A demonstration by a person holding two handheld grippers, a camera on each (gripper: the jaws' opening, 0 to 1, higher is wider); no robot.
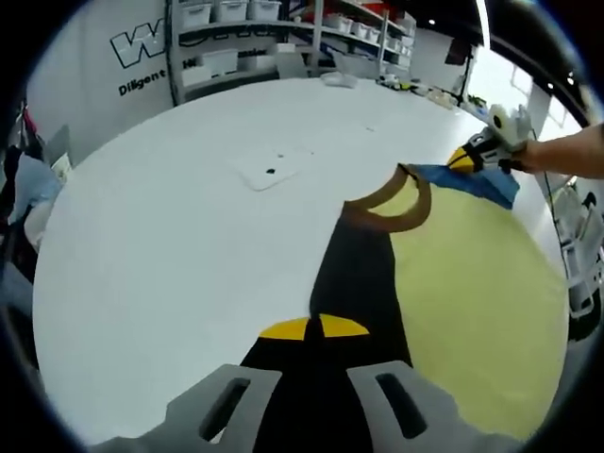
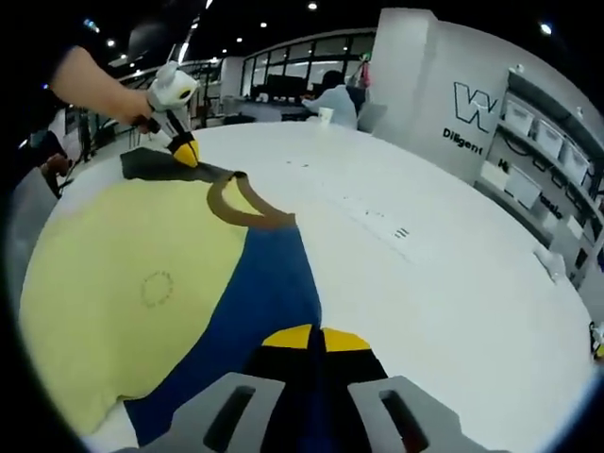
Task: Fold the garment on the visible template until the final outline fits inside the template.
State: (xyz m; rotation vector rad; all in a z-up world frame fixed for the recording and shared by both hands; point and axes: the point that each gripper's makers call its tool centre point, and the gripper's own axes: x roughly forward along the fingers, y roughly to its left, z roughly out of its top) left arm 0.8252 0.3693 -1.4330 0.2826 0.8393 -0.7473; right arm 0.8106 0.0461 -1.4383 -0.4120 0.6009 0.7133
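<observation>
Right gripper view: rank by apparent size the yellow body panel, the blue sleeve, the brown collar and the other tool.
1. Yellow body panel.
2. Blue sleeve, though nearness to the camera enlarges it.
3. Brown collar.
4. Other tool, smallest, but farthest away.

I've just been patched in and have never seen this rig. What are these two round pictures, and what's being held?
A person holds a hand-held gripper in each hand, with a fisheye camera riding on each.

Left gripper view: the left hand-held gripper, yellow tips together, pinches the shirt's black sleeve. The other gripper appears at upper right, on the blue sleeve.

Right gripper view: the right hand-held gripper pinches the blue sleeve; the left one shows at upper left.

The yellow shirt, brown collar, lies flat on a white table. I can't make out a template.
</observation>
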